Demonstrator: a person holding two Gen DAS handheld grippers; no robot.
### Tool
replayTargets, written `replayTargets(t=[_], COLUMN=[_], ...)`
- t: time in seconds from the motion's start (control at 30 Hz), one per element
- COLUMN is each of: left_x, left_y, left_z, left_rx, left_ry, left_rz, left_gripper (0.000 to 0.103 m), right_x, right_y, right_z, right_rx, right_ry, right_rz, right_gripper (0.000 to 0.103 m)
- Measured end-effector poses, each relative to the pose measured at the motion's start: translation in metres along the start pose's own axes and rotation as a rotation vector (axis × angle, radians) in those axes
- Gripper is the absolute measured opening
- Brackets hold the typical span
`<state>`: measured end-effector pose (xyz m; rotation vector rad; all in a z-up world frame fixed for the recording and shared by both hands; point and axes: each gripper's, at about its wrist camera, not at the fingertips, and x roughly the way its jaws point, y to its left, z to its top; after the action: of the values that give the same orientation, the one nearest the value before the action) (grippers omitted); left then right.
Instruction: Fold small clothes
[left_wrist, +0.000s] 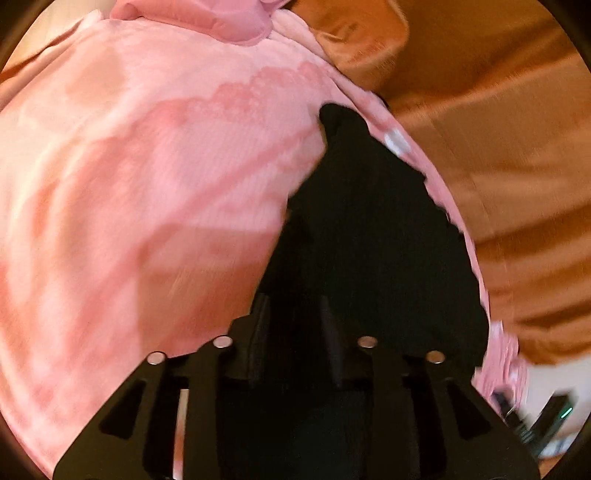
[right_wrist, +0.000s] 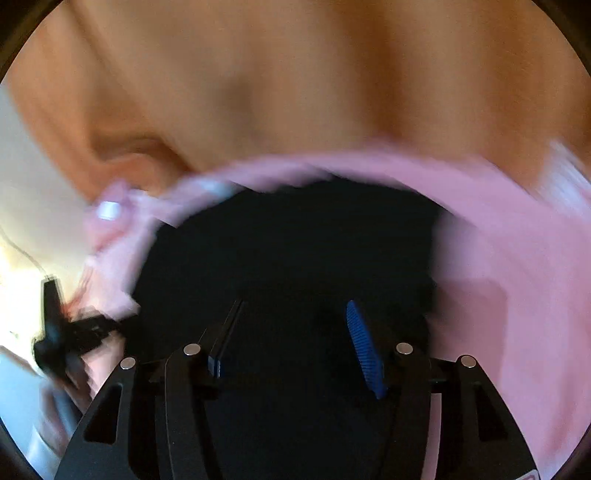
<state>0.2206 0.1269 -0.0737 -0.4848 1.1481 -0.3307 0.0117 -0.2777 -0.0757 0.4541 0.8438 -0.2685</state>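
A pink garment (left_wrist: 155, 177) with a paler lace-like print is lying spread over an orange-brown bedcover (left_wrist: 517, 166), and a black garment (left_wrist: 369, 221) is lying on top of it. The left gripper (left_wrist: 295, 314) is hovering over the black cloth, fingers narrowly apart, gripping nothing. The right gripper (right_wrist: 295, 314) is hanging over the same black cloth, blue-padded fingers (right_wrist: 364, 350) spread wider, empty.

Home, likely bedroom: rumpled orange bedding (left_wrist: 517, 166), pink cloth (left_wrist: 147, 166).
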Motion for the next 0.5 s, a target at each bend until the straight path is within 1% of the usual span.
replayTargets(t=[0.03, 0.07, 0.1, 0.13, 0.17, 0.2, 0.23, 0.27, 0.3, 0.33, 0.37, 0.4, 0.43, 0.47, 0.5], left_x=[-0.011, -0.021, -0.027, -0.036, -0.045, -0.051, -0.055, -0.059, -0.064, -0.074, -0.080, -0.082, -0.084, -0.088, -0.088], left_y=[0.002, 0.005, 0.007, 0.012, 0.018, 0.025, 0.032, 0.041, 0.051, 0.055, 0.057, 0.061, 0.063, 0.064, 0.063], left_z=[-0.009, -0.020, -0.026, -0.037, -0.050, -0.068, -0.084, -0.098, -0.116, -0.130, -0.140, -0.150, -0.156, -0.164, -0.166], left_rx=[0.017, 0.027, 0.031, 0.041, 0.056, 0.072, 0.073, 0.067, 0.066, 0.081, 0.085, 0.079, 0.077, 0.081, 0.083], left_ry=[0.012, 0.012, 0.000, -0.013, -0.019, -0.009, 0.002, 0.014, 0.009, -0.025, -0.019, -0.013, -0.022, -0.041, -0.042], left_rz=[0.013, 0.036, 0.051, 0.054, 0.061, 0.080, 0.095, 0.097, 0.075, 0.076, 0.097, 0.089, 0.078, 0.079, 0.076], left_gripper=[0.045, 0.051, 0.059, 0.063, 0.064, 0.065, 0.065, 0.065, 0.065, 0.065, 0.068, 0.074, 0.074, 0.074, 0.074], right_x=[-0.006, -0.024, -0.037, -0.043, -0.052, -0.057, -0.057, -0.056, -0.052, -0.047, -0.041, -0.041, -0.044, -0.039, -0.039], right_y=[-0.010, -0.033, -0.048, -0.055, -0.062, -0.060, -0.051, -0.044, -0.035, -0.032, -0.033, -0.034, -0.030, -0.022, -0.014], right_z=[-0.020, -0.049, -0.073, -0.092, -0.112, -0.127, -0.139, -0.149, -0.156, -0.165, -0.175, -0.182, -0.185, -0.187, -0.187], right_rx=[0.033, 0.096, 0.153, 0.198, 0.264, 0.285, 0.260, 0.222, 0.193, 0.174, 0.193, 0.219, 0.212, 0.173, 0.137], right_ry=[0.017, 0.039, 0.056, 0.075, 0.102, 0.122, 0.140, 0.145, 0.149, 0.159, 0.184, 0.183, 0.130, 0.144, 0.123], right_rz=[-0.022, -0.021, -0.015, -0.012, 0.027, 0.089, 0.097, 0.059, 0.038, 0.028, 0.043, 0.071, 0.074, 0.071, 0.056], right_gripper=[0.056, 0.056, 0.056, 0.056, 0.056, 0.056, 0.055, 0.055, 0.055, 0.055, 0.055, 0.057, 0.056, 0.057, 0.057])
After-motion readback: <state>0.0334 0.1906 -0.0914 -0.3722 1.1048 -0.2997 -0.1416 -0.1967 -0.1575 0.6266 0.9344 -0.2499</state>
